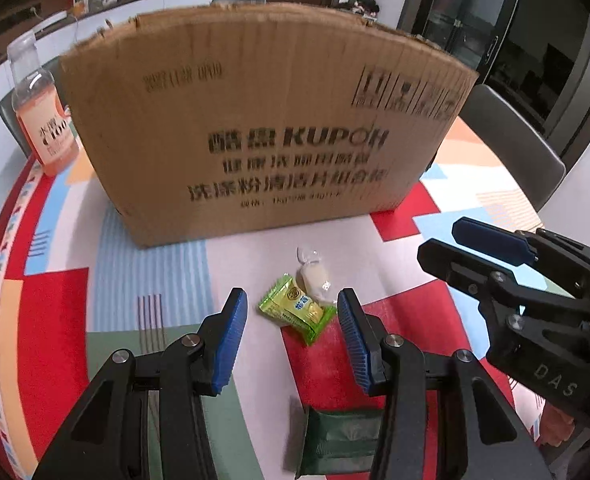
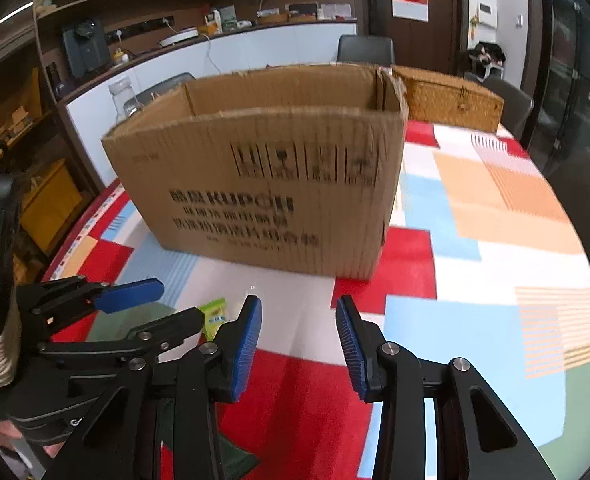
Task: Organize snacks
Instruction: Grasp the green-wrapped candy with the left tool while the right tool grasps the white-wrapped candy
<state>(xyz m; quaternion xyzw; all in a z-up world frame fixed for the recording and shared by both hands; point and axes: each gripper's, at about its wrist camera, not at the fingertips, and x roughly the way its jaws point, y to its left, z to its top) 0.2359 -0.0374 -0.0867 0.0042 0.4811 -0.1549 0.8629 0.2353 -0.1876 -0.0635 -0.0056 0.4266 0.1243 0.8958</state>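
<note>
A brown cardboard box [image 1: 263, 120], open at the top [image 2: 279, 168], stands on the colourful tablecloth. In front of it lie a light green snack packet [image 1: 295, 310] and a white wrapped snack [image 1: 315, 276], touching each other. A dark green packet [image 1: 335, 440] lies nearer, under my left gripper. My left gripper [image 1: 293, 308] is open and empty, its blue pads on either side of the light green packet, which also shows in the right wrist view [image 2: 215, 314]. My right gripper [image 2: 299, 320] is open and empty above the cloth; it also shows in the left wrist view [image 1: 459, 244].
A bottle of orange drink [image 1: 43, 112] stands left of the box. A woven basket [image 2: 451, 100] sits behind the box on the right. Grey chairs [image 1: 511, 144] surround the table. Counter and shelves line the far wall.
</note>
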